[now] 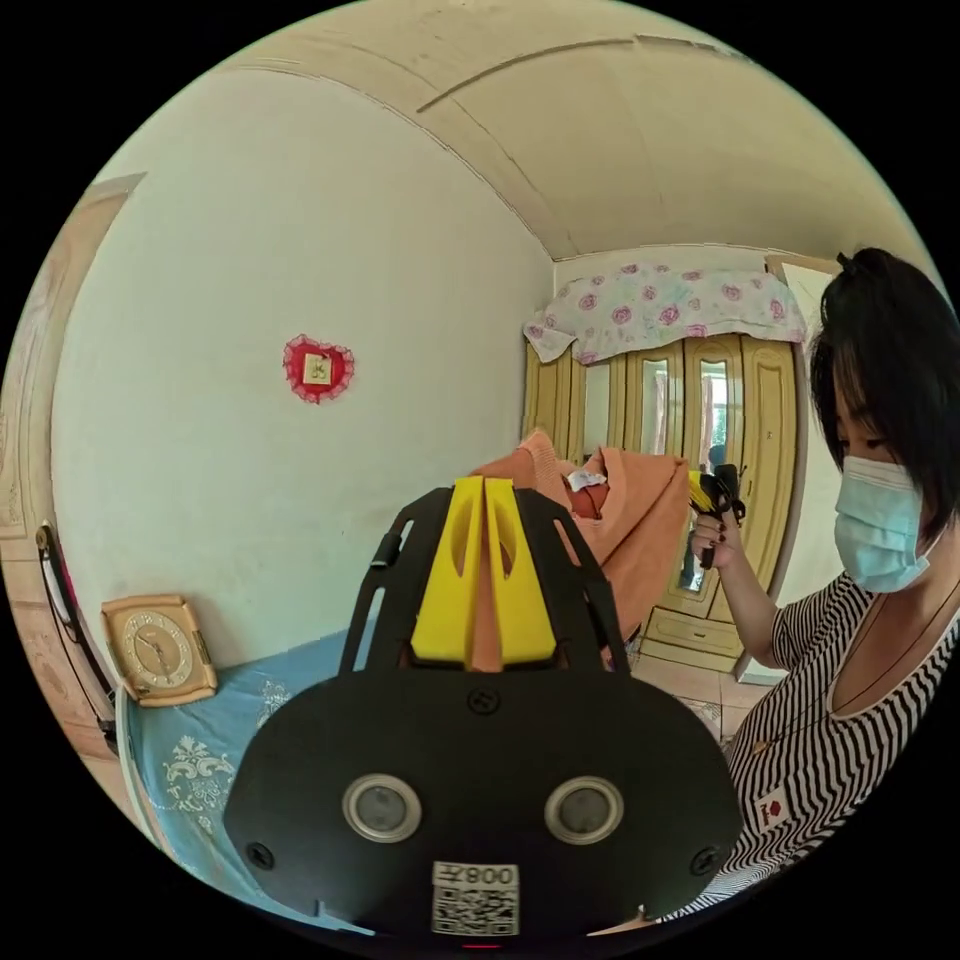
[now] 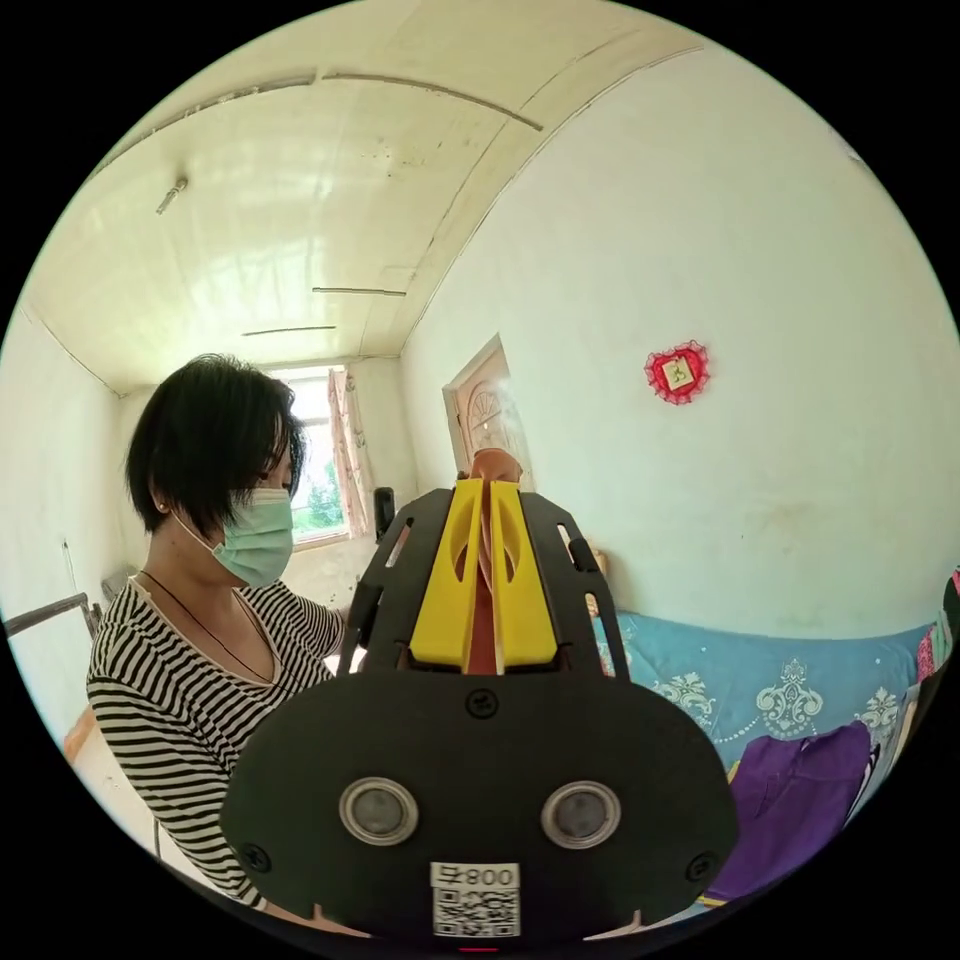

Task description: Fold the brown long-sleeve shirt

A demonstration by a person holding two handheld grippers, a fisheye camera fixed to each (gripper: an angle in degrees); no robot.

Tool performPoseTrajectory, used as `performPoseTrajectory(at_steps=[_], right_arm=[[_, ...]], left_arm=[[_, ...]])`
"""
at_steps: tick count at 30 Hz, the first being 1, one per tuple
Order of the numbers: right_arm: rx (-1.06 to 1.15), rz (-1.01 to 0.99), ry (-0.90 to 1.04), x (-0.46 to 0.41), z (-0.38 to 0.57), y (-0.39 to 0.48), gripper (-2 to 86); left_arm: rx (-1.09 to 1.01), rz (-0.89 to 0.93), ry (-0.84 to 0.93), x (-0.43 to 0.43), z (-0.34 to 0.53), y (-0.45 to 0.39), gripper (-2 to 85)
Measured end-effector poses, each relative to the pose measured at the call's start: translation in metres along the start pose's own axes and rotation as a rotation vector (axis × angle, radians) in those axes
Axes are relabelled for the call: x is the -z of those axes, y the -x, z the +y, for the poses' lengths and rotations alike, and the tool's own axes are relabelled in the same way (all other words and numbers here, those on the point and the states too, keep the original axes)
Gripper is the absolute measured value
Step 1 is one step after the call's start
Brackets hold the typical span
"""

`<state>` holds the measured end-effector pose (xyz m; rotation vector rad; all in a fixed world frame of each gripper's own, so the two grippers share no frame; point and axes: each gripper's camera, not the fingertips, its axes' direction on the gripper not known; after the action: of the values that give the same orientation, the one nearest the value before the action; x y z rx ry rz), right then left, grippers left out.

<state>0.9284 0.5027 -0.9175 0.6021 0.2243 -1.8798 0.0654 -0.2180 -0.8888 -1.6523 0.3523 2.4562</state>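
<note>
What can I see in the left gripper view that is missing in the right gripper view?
Left gripper view: a wardrobe with a floral cover on top, a clock, and the right gripper holding up the brown shirt.

Right gripper view: a window, a door and a purple garment.

Both: the person, the red heart, the blue bedsheet, and jaws shut on shirt fabric.
</note>
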Motion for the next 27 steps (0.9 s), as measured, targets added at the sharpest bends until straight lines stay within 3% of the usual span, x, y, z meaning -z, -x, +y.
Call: performPoseTrajectory(at_steps=[17, 27], right_arm=[[0.277, -0.101, -0.101, 0.035, -0.139, 0.205, 0.5], [0.332, -0.117, -0.128, -0.011, -0.219, 0.247, 0.5]], left_arm=[[-0.231, -0.122, -0.143, 0.246, -0.025, -0.109, 0.0], [-0.319, -0.210, -0.193, 0.298, -0.034, -0.101, 0.0]])
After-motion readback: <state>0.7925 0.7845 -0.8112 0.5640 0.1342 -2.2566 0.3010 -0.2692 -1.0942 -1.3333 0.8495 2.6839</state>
